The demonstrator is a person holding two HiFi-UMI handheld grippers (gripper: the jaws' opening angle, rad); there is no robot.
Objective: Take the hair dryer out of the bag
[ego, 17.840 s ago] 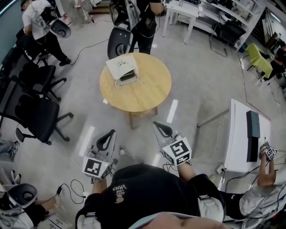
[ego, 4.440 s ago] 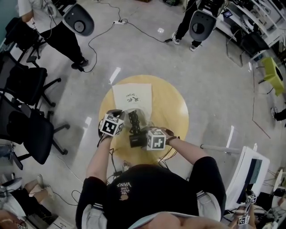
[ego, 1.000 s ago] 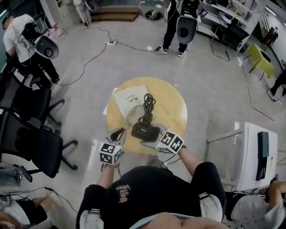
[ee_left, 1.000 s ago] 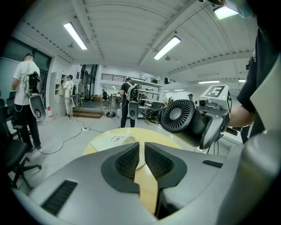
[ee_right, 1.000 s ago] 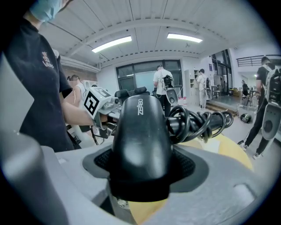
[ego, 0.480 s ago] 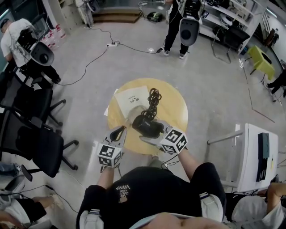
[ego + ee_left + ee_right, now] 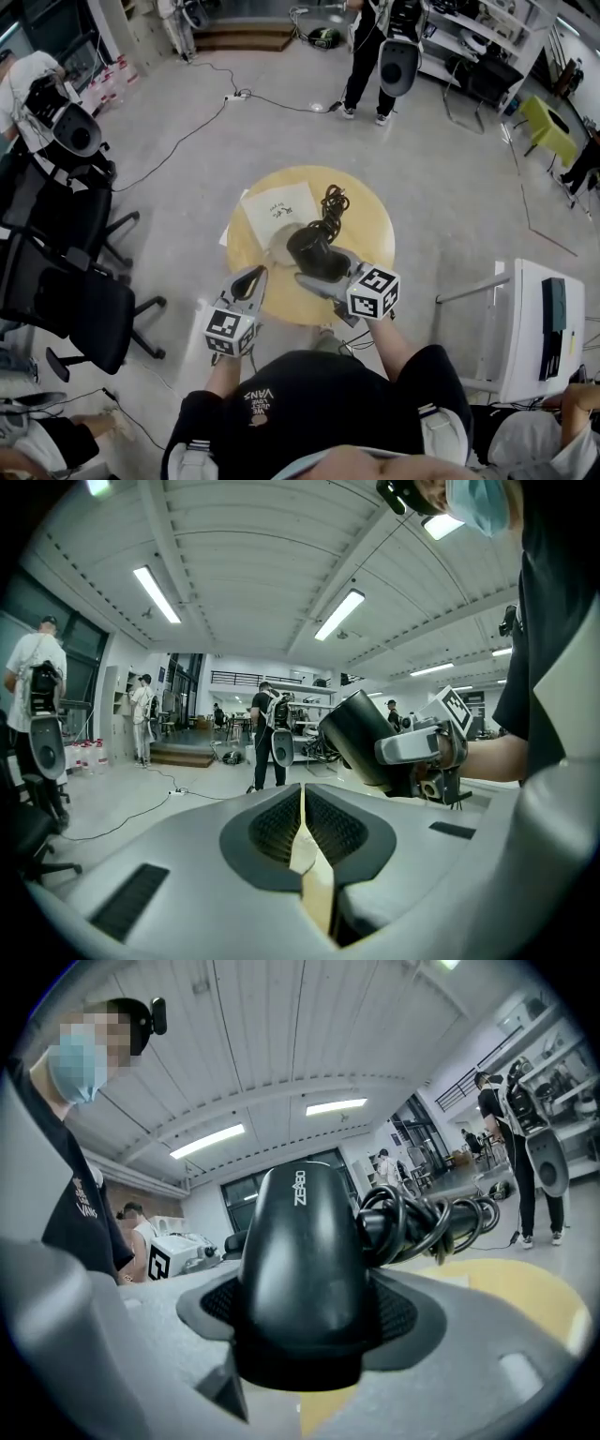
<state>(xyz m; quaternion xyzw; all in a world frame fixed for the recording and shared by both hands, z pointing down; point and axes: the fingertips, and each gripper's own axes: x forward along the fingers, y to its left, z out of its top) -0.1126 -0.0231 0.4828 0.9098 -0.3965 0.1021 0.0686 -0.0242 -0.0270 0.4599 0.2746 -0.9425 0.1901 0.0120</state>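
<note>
The person is holding the black hair dryer up over the round wooden table, out of the bag. The right tongs are gripping it by its body, the jaws standing wide on either side. In the right gripper view the hair dryer is filling the space between the pads, with its black cord coiled around the handle and pointing off toward 2 o'clock. The white bag is lying flat on the table at about 10 o'clock from the dryer (a bit of print is showing on it, too small to read). The left tongs are hanging at the table's 7 o'clock edge. Their jaws are closing, the tips all but meeting, with nothing between them. From the left gripper view the right tongs are showing at 2 o'clock.
</note>
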